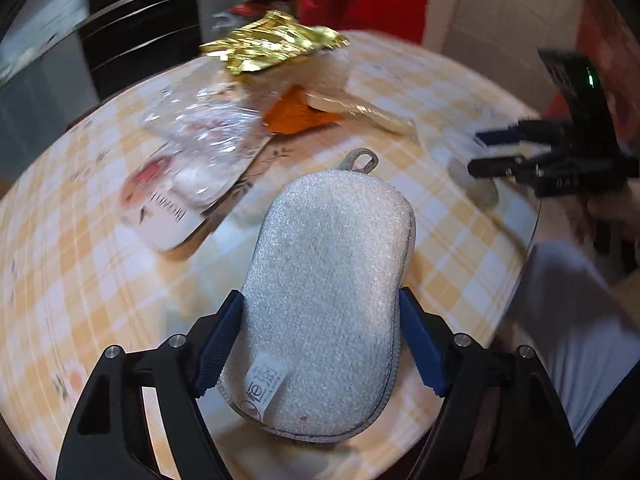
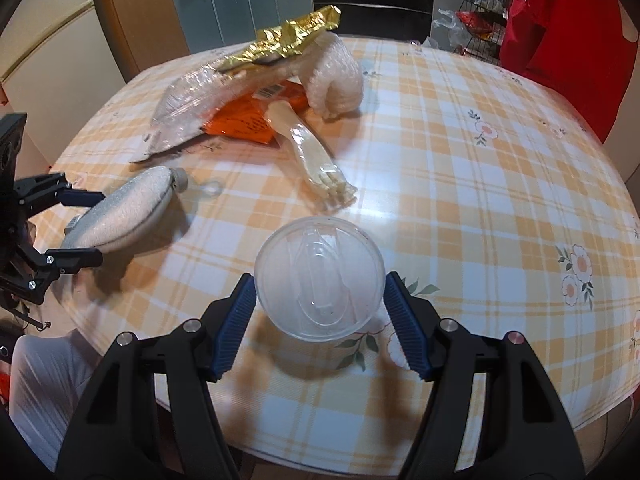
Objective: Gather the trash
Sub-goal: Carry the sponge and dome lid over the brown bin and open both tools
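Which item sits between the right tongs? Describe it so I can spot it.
On the yellow-checked table, near its front edge, the right tongs flank a clear plastic dome lid. It alone is round and see-through; the grey sponge to its left is oblong and opaque.

Right half of the table [image 2: 500, 184] in the right wrist view is basically wide open checkered cloth, tons of room to move there. The upper-left middle is clogged by a trash pile: gold foil wrapper [image 2: 296, 34], clear plastic packaging [image 2: 192, 100], orange packet [image 2: 244, 120] and a bubble-wrap lump [image 2: 336, 76]. A grey sponge [image 2: 128, 212] blocks the left edge, with a bare strip between it and the clear plastic lid [image 2: 320, 276] at bottom centre.
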### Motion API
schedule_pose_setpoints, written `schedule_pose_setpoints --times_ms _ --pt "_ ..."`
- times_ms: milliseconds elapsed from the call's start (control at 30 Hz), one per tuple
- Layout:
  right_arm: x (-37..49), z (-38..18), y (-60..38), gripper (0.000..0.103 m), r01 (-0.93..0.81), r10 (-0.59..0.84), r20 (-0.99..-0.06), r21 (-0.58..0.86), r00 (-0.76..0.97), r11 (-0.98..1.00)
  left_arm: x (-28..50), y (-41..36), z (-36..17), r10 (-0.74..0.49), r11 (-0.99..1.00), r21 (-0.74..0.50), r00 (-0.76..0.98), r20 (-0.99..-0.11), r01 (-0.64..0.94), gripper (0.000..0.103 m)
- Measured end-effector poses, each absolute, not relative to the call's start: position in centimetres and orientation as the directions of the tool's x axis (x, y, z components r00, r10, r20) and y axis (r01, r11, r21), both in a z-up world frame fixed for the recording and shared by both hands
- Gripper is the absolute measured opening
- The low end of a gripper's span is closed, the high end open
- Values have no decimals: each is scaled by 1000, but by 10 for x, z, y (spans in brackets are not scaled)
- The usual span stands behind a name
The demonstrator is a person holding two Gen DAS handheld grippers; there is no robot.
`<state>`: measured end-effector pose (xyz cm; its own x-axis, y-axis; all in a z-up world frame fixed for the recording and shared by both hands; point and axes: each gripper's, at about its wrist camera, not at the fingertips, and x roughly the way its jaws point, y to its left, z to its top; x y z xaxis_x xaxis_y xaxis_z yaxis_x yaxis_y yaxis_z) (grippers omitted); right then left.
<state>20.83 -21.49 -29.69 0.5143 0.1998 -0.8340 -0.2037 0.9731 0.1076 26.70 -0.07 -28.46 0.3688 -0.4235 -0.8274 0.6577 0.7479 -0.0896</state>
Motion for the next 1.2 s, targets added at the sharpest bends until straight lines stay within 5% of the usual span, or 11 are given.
schedule_pose_setpoints --times_ms 533,1200 --pt "151 -246 -171 66 -320 293 -780 126 553 939 175 44 -221 -424 894 -204 605 -674 399 75" --pt "88 -202 -168 66 -343 313 -721 111 618 933 78 19 -255 -500 825 -249 450 -740 508 81"
